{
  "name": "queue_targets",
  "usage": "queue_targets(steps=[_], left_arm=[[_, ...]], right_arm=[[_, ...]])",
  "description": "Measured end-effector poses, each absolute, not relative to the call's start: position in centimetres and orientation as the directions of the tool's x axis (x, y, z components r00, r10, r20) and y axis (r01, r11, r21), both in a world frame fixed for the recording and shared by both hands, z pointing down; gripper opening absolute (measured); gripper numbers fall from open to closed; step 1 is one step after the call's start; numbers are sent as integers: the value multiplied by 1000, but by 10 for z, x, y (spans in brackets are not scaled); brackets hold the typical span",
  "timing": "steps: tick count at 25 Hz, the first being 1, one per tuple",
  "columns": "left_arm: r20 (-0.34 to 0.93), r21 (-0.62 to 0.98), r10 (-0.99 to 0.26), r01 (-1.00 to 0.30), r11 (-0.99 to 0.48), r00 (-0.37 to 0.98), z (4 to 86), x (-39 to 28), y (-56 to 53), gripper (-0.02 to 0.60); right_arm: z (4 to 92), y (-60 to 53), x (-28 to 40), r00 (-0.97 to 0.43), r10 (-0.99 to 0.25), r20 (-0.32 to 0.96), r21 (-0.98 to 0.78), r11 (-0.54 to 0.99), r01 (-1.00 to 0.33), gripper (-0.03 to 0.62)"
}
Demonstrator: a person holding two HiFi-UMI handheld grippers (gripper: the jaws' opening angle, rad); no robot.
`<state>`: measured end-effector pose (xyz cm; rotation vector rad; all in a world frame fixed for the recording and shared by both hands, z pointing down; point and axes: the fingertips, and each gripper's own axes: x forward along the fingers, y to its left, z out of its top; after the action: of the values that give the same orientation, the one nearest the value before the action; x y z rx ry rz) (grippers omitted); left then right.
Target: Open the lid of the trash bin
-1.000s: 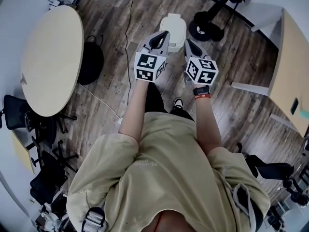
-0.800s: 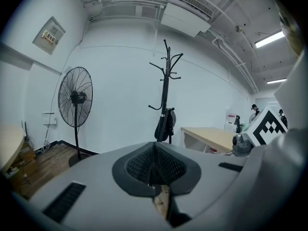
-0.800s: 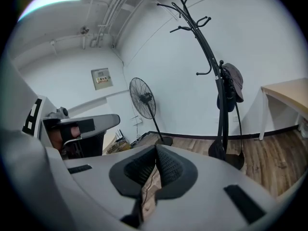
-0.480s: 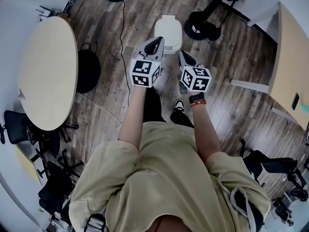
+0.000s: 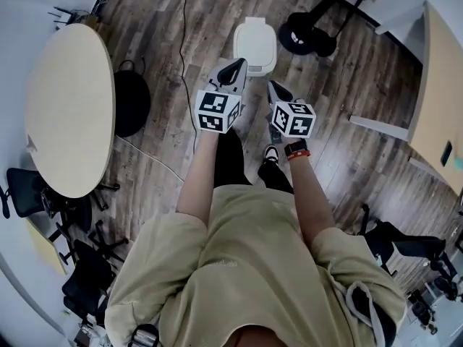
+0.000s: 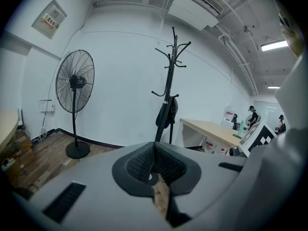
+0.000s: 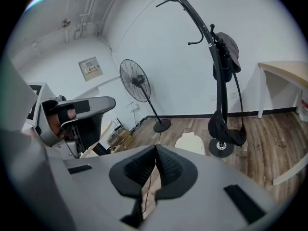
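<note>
A white trash bin [image 5: 255, 45] with its lid down stands on the wooden floor ahead of me; the right gripper view shows the trash bin [image 7: 190, 143] just past the jaws. My left gripper [image 5: 235, 69] is held in the air just short of the bin, jaws closed on nothing. My right gripper [image 5: 275, 91] hangs beside it, a little nearer to me, also shut and empty. In the left gripper view the left gripper [image 6: 153, 163] points up at the wall and the bin is out of sight.
A coat stand [image 5: 309, 33] rises right of the bin. A round table [image 5: 69, 100] is at the left, a desk [image 5: 438, 114] at the right. A floor fan [image 6: 75, 93] stands by the wall, and a cable [image 5: 185, 56] runs across the floor.
Both grippers have drifted slightly down and nearer to me in the head view, and the bin now sits a little farther ahead. Both stay shut.
</note>
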<state>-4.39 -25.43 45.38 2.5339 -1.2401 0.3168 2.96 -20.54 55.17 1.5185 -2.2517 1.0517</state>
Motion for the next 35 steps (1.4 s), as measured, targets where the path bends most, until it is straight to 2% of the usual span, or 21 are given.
queue_targets(steps=[14,25,30,35], left_arm=[[398,243,-691,-796,-555,604,533,-54,-287,23],[454,304,-656,-797,-523,603,597,-65,-316,23],[486,314,-608,-775,-549,628,627,-63,-325,23],[511,327,-572,-761,-561,642,655,-59,-335,23]], right_arm=[[628,-246,10,-491,-618,614,-449,238,-861,16],[690,-279,17,-470,-586,661,-506,115,-855,17],[719,-292,18,-469,-565,679,-561,12,-828,15],[750,-304,15,-471,-536,701,-556,5,-831,15]])
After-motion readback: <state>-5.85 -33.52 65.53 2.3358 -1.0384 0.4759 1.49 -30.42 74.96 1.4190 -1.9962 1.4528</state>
